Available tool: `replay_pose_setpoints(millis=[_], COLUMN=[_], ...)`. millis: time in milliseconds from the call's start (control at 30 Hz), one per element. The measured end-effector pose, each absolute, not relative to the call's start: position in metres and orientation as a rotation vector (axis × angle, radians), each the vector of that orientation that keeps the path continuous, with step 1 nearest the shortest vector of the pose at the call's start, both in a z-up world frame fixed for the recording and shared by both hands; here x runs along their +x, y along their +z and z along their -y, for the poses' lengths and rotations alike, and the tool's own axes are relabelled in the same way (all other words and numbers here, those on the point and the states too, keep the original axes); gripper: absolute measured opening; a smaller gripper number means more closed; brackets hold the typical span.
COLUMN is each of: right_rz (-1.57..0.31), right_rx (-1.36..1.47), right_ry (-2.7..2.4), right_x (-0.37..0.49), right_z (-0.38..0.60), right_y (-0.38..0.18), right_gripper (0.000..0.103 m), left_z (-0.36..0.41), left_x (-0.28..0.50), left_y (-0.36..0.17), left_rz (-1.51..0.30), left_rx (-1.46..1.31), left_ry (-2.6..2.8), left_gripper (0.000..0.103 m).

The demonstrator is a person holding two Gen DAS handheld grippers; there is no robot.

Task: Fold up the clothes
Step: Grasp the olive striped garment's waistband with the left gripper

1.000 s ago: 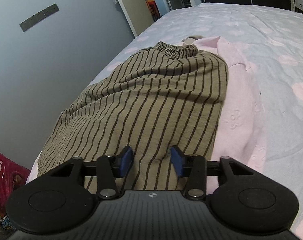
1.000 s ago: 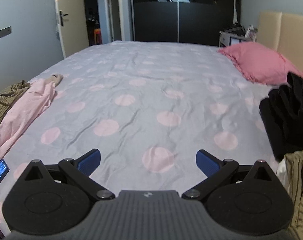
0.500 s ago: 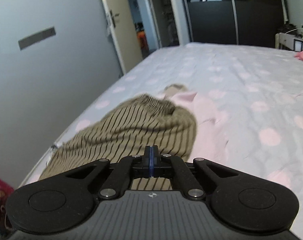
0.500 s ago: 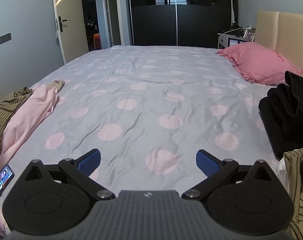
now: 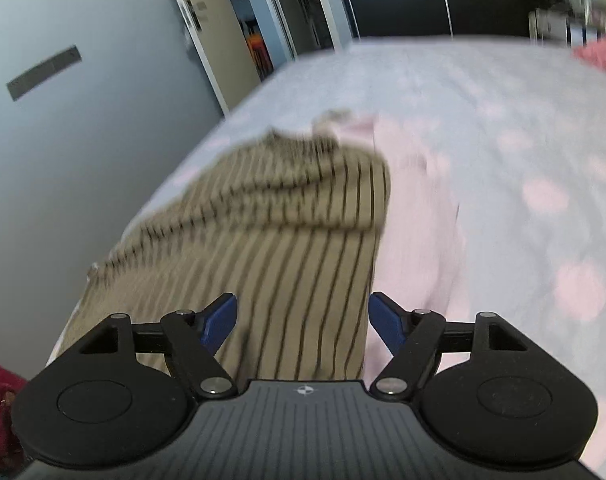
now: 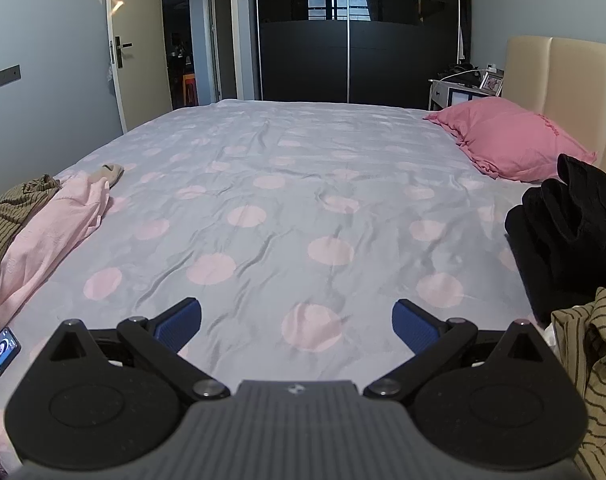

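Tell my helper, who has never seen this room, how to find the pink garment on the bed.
Start at the bed with the grey, pink-dotted sheet and look along its left edge. The pink garment lies stretched out there, beside a brown striped garment. It is plain pale pink, unlike its striped neighbour.

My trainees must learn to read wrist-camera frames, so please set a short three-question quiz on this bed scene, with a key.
1. True or false: the left gripper is shut on the striped garment.
2. Which lies beside the striped garment on the bed? A. the pink garment B. a blue towel C. a white pillow
3. Fill in: the right gripper hovers open over the ____ sheet.

Key: 1. False, its jaws stand open. 2. A. 3. polka-dot.
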State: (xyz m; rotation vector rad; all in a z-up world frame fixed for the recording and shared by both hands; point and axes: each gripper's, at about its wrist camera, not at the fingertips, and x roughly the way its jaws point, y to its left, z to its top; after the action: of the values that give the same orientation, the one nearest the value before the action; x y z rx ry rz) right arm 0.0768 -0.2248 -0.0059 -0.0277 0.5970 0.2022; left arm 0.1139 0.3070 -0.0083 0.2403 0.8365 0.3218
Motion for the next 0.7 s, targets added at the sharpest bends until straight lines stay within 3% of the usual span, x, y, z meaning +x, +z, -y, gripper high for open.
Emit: replay_pose_setpoints(millis=[67,100,233,300,367,700], right_rz=[-0.601,-0.604,-0.617,-0.626,-0.637,-0.609], right_rx=[-0.03,-0.032,-0.025,-0.017,-0.014,-0.044], right_ry=[0.206,0.207,0.217,0.224,0.23,0.248], right_x=[0.078,0.078,0.08,0.081,0.083,0.079], right_z=[0.224,0.223,0.223,0.223,0.222,0.214], right_y=[-0.007,-0.007,-0.01,-0.012,-0.014,-0.01], right_gripper=[0.102,0.102,0.102,0.102,0.102,0.102], left_z=[-0.304,-0.304,-0.317,-0.323,-0.326,-0.3], left_x=[0.116,0.116,0.117,0.116,0.112,0.083], left_y=[-0.023,-0.03,-0.025,-0.014,-0.002,0.076], left_rz=[-0.879,-0.9,-0.914,-0.902,-0.868,-0.606], left_rx=[0.308,0.341,0.27,0.232,0.188,0.085], left_ry=[0.335,0.348,0.387,0.405,0.399,0.284], left_gripper=[0.071,0.066,0.036,0.01,0.003,0.0])
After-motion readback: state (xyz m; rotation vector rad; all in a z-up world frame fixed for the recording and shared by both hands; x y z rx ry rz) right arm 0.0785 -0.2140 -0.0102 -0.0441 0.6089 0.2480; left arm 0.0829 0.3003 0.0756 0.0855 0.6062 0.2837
